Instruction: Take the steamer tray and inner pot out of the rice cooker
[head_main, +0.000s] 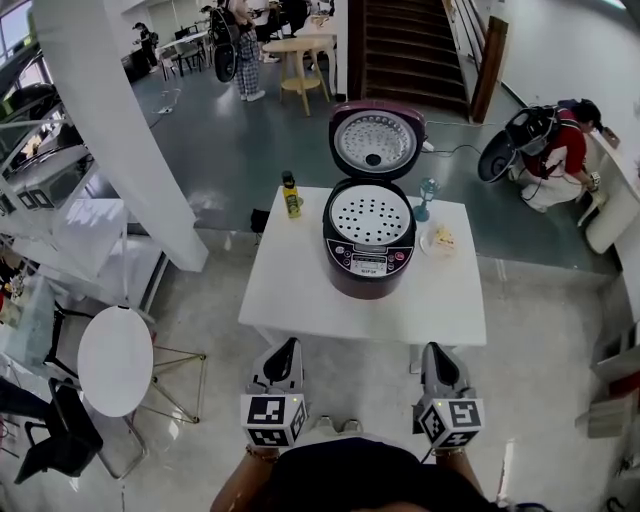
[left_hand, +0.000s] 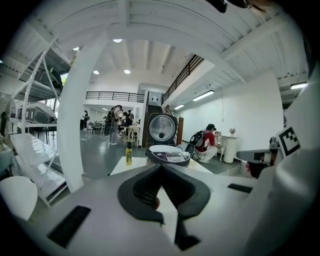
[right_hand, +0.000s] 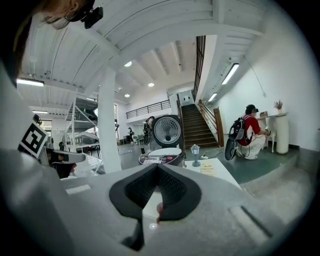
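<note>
Both jaws-together and empty, the left gripper (head_main: 288, 348) and right gripper (head_main: 433, 350) are hovering short of the table (head_main: 300, 290). The steamer tray (head_main: 370, 215) is sitting in the open rice cooker (head_main: 368, 265), probably hiding the inner pot. Opening first and gripping opposite rims, level, is looking wisest.

Rice cooker (head_main: 368, 262) sits mid surface (head_main: 300, 290), steamer tray (head_main: 370, 216) in it, bottle (head_main: 291, 195) at its 10 o'clock, lantern (head_main: 428, 198) at 2, plate (head_main: 439, 241) at 3, left tool (head_main: 289, 344) and right tool (head_main: 432, 349) off the edge at 7 and 5.
</note>
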